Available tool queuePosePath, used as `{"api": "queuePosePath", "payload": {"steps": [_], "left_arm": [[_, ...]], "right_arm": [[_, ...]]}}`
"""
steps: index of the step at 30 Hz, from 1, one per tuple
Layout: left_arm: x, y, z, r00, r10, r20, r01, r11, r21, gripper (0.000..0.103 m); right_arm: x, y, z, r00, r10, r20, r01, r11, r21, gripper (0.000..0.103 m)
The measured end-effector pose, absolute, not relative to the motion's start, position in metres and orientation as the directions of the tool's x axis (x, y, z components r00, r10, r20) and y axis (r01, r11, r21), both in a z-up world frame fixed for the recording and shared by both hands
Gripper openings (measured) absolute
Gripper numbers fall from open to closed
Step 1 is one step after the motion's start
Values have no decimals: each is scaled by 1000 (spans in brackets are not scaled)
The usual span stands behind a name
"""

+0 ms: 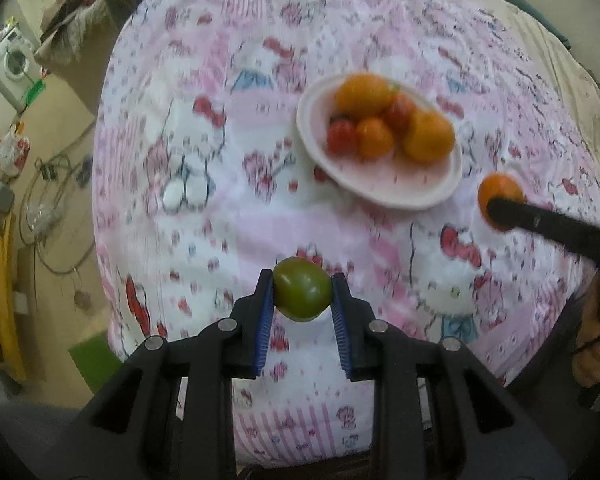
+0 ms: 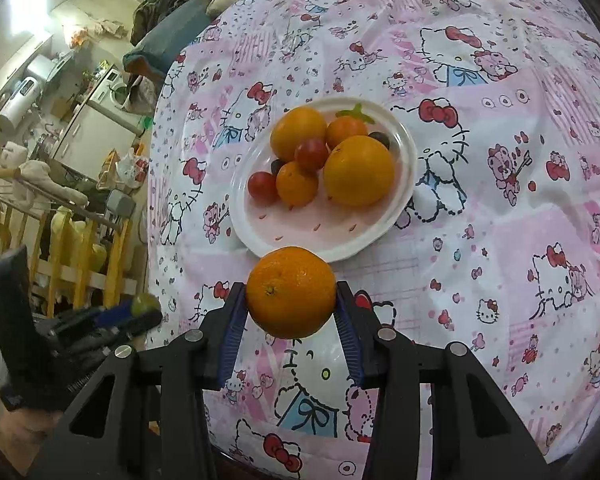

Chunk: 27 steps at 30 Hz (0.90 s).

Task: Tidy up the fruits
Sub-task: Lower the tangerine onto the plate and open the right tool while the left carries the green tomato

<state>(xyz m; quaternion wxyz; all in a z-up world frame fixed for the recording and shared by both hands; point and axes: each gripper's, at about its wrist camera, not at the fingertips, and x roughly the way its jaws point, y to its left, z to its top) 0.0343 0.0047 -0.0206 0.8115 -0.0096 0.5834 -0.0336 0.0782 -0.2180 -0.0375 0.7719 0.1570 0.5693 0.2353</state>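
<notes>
Above a desk [image 2: 500, 208] draped in a pink-and-white cartoon-cat cloth [image 1: 204, 216], two sets of tongs each carry a fruit. The left tongs [image 1: 302, 292] are clamped on a small green tomato [image 1: 302, 289], their blue-lined pads pressing it from either side and holding it clear of the cloth. The right tongs [image 2: 291, 296] grip an orange [image 2: 291, 292] in the same way — its stem dimple faces the camera — just short of the near rim of a white plate [image 2: 300, 236].

The plate, printed with a strawberry design (small red seed marks show on its bare part), sits near the middle of the desk and already holds two large oranges [image 2: 358, 170], two smaller orange fruits [image 2: 297, 183] and a couple of red cherry tomatoes [image 2: 262, 186], all bunched toward its far side. Something dark peeks out behind them; what it is cannot be told.

From the left wrist view, the right tongs' dark finger crosses in front of the orange beside the plate — the view is motion-blurred.
</notes>
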Motion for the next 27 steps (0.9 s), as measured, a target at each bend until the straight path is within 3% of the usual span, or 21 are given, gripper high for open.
{"api": "queuePosePath", "payload": {"steps": [14,27], "left_arm": [[91,-3,-30,342,-82,-936,86,995,-55,24],[101,12,-49,318,-170,-933,28,985,-170,24]], "right_arm": [[109,-203,-53,216,548,-808,-171,836,522,46],[149,-179,-98,120,579,-807,-78,815,573,46]]}}
